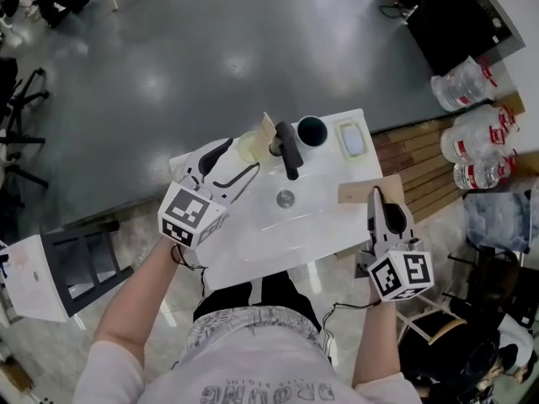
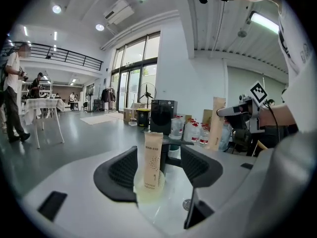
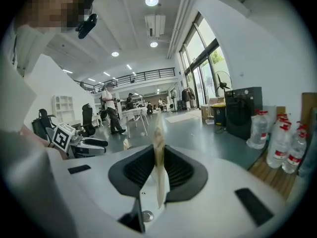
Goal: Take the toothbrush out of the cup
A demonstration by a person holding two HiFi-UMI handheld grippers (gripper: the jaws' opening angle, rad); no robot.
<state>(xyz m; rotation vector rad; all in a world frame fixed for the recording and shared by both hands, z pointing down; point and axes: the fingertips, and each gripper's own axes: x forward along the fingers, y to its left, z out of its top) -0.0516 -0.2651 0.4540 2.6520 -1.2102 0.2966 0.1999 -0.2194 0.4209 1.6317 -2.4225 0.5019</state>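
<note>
Left gripper view: L hand-held gripper open round yellowish cup w/ boxed toothbrush, at worktop far edge. R hand-held gripper clamped on thin tan pack.

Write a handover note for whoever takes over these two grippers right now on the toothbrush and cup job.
Left gripper: open, one jaw on each side of the pale cup, not clamped on it.
Right gripper: shut on a flat toothbrush pack, held over the right edge of the white table, clear of any cup.
Things: a second toothbrush pack stands upright in the pale cup, beside the black faucet.
Done: one pack is in hand, outside the cup.
Left: the pack in the pale cup is not yet out. Probably steady the cup with the left gripper and lift the pack out.
</note>
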